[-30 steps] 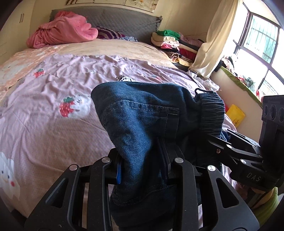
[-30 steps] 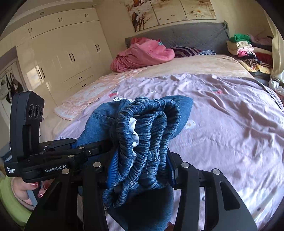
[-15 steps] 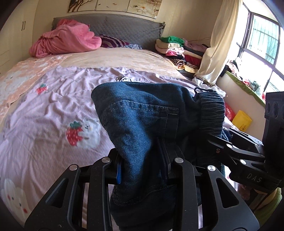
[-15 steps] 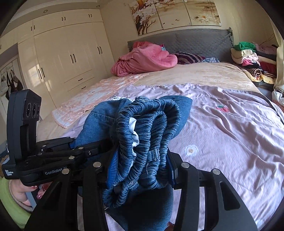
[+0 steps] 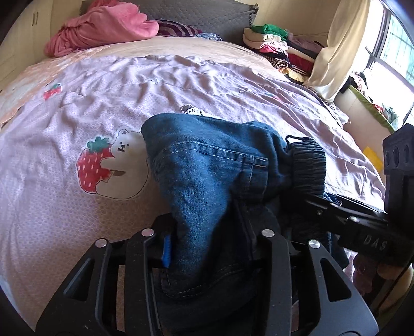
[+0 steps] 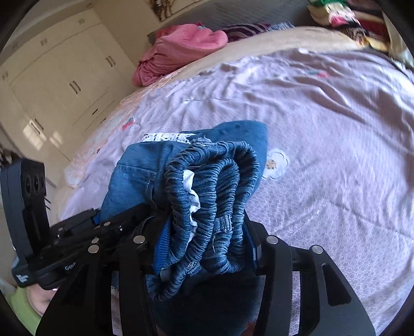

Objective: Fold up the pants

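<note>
Both grippers clamp bunched pants (image 5: 212,181) above the bedspread (image 5: 77,219).

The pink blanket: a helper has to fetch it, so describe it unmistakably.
Start at the grey headboard of the bed. The pink blanket is heaped against its left end, beside a striped pillow. It is the only loose pink mound; the folded clothes are stacked opposite.
</note>
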The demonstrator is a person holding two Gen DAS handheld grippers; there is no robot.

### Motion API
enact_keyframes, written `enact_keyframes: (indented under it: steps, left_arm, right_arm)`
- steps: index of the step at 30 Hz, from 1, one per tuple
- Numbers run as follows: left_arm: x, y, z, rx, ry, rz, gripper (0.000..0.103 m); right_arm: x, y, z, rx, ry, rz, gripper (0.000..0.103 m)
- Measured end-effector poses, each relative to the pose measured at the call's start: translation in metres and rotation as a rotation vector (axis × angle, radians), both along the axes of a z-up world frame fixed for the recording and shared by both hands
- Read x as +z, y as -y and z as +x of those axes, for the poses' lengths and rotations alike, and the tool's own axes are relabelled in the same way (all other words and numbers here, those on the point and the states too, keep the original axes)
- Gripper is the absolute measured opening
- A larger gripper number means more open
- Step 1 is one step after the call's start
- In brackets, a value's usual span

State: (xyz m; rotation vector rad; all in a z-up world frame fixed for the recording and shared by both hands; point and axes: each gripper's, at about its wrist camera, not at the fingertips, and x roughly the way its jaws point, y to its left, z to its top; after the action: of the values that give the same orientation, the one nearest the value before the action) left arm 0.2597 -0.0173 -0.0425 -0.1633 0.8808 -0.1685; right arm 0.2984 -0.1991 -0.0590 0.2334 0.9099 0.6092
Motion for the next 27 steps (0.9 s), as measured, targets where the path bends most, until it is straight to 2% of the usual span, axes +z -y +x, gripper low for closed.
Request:
enact_keyframes:
  steps: [9, 16, 21, 22, 27]
  left_arm:
    - [-0.003, 0.0, -0.001, 0.007, 0.013, 0.013, 0.039]
    - [0.004, 0.002, -0.008, 0.011, 0.034, 0.04, 0.047]
    - [0.007, 0.0, -0.012, 0.017, 0.036, 0.038, 0.053]
    - [0.007, 0.0, -0.012, 0.017, 0.037, 0.038, 0.054]
    - [0.012, 0.0, -0.018, 0.018, 0.045, 0.033, 0.064]
  right_arm:
    - [0.003, -0.002, -0.008, -0.035, 0.028, -0.082, 0.06]
    - [0.019, 0.0, -0.028, -0.042, 0.106, -0.128, 0.061]
    - [0.024, 0.007, -0.036, -0.057, 0.122, -0.127, 0.065]
    - [0.024, 0.01, -0.037, -0.065, 0.121, -0.123, 0.069]
    - [0.027, 0.021, -0.044, -0.086, 0.122, -0.101, 0.073]
